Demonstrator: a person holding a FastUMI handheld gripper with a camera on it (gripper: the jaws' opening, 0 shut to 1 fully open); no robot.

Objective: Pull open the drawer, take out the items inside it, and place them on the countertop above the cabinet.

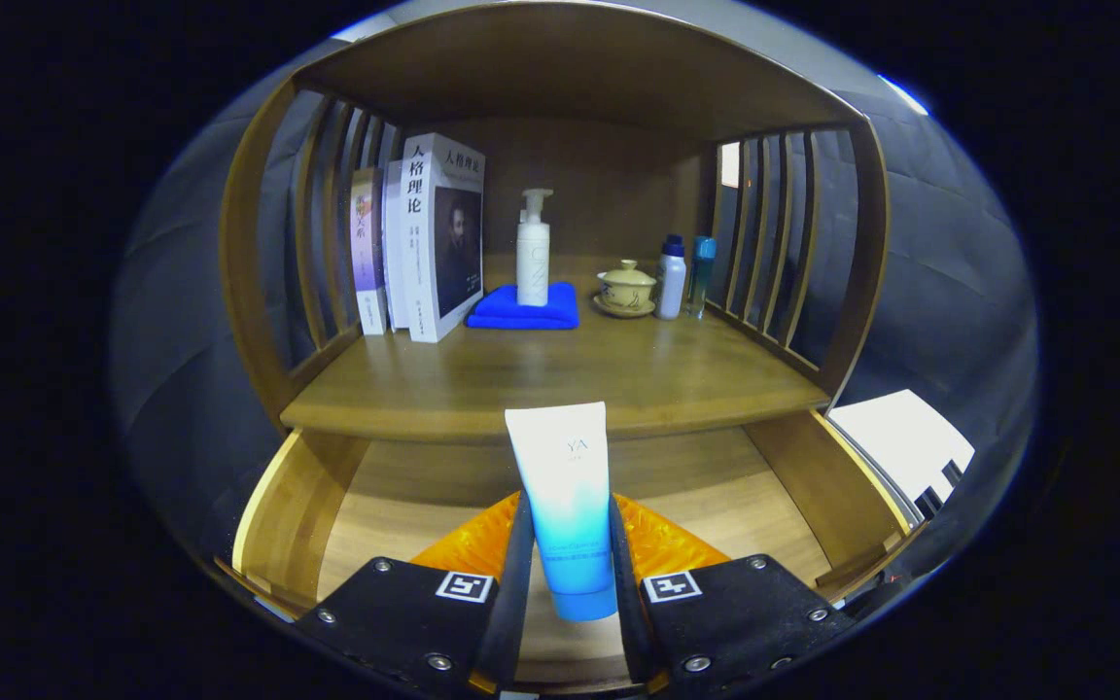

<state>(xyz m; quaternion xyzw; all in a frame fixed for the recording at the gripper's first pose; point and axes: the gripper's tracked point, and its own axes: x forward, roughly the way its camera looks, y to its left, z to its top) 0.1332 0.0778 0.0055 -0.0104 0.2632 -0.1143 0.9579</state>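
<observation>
A white-to-blue squeeze tube (568, 496) stands between my fingers, cap end down, its flat white end reaching up to the countertop's front lip. My gripper (570, 564) is shut on the tube, both fingers pressing its blue lower half. It hangs above the open wooden drawer (395, 486), whose pale bottom shows on both sides of the tube. The wooden countertop (560, 374) of the cabinet lies just beyond and above the drawer.
At the back of the countertop stand several books (424, 243), a white pump bottle (533, 251) on a folded blue cloth (524, 309), a lidded teacup on a saucer (626, 290) and two small bottles (684, 275). Slatted wooden sides (774, 262) flank the shelf. A white sheet (900, 437) lies right of the drawer.
</observation>
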